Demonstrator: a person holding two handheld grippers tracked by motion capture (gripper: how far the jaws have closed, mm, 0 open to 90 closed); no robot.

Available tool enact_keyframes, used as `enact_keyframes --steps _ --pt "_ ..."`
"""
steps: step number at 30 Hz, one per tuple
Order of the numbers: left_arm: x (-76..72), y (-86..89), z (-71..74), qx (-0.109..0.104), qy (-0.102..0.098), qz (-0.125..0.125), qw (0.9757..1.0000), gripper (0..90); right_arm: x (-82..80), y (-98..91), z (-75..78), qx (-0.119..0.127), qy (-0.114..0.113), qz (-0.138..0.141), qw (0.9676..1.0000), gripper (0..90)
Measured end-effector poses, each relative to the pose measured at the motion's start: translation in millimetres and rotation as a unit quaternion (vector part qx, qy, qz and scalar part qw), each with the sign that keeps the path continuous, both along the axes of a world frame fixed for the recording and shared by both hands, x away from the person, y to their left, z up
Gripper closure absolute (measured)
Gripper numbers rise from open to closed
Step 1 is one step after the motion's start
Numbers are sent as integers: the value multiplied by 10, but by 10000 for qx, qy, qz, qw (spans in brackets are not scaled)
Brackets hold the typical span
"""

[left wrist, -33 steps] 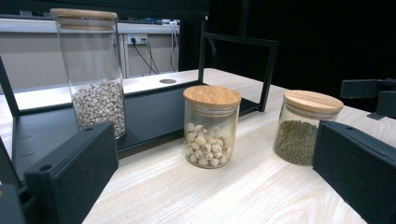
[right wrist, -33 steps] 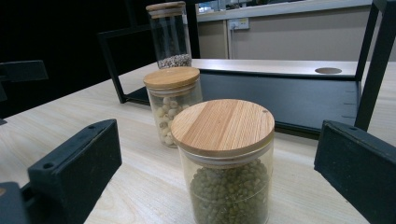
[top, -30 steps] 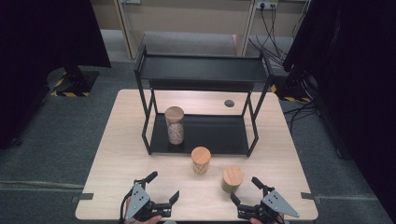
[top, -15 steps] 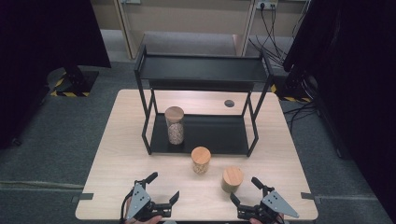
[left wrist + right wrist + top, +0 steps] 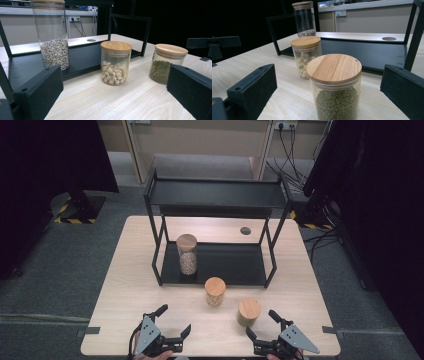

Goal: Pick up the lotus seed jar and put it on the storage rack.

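Note:
Three glass jars with wooden lids are in view. A tall jar of small grains [image 5: 187, 254] stands on the lower shelf of a black rack [image 5: 218, 195]. On the table in front of the rack stand a short jar of white beans [image 5: 215, 291] and a short jar of green beans [image 5: 248, 312]. My left gripper [image 5: 175, 319] is open near the table's front edge, pointing toward the white bean jar [image 5: 115, 63]. My right gripper [image 5: 260, 323] is open just behind the green bean jar [image 5: 334, 86], which stands between its jaws without touching them.
The rack's upper shelf is bare. A round cable hole [image 5: 245, 230] sits in the wooden table [image 5: 130, 285] behind the rack. Dark curtains hang at both sides, and cables lie on the floor at the back right.

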State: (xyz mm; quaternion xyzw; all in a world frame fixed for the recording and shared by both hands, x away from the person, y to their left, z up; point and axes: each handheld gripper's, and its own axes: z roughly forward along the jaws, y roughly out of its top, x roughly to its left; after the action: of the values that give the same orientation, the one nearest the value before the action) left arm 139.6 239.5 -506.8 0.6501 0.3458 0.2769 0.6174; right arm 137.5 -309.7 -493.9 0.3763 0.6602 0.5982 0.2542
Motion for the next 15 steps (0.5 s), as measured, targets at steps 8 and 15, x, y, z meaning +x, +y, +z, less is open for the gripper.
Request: enact_keyframes --steps 8,15 --pt "-1 -2 -3 8 10 21 10000 2 -17 17 20 16 -73 4 10000 9" --pt "-4 1 -8 -22 9 52 10000 2 -47 56 59 82 -141 34 9999 9"
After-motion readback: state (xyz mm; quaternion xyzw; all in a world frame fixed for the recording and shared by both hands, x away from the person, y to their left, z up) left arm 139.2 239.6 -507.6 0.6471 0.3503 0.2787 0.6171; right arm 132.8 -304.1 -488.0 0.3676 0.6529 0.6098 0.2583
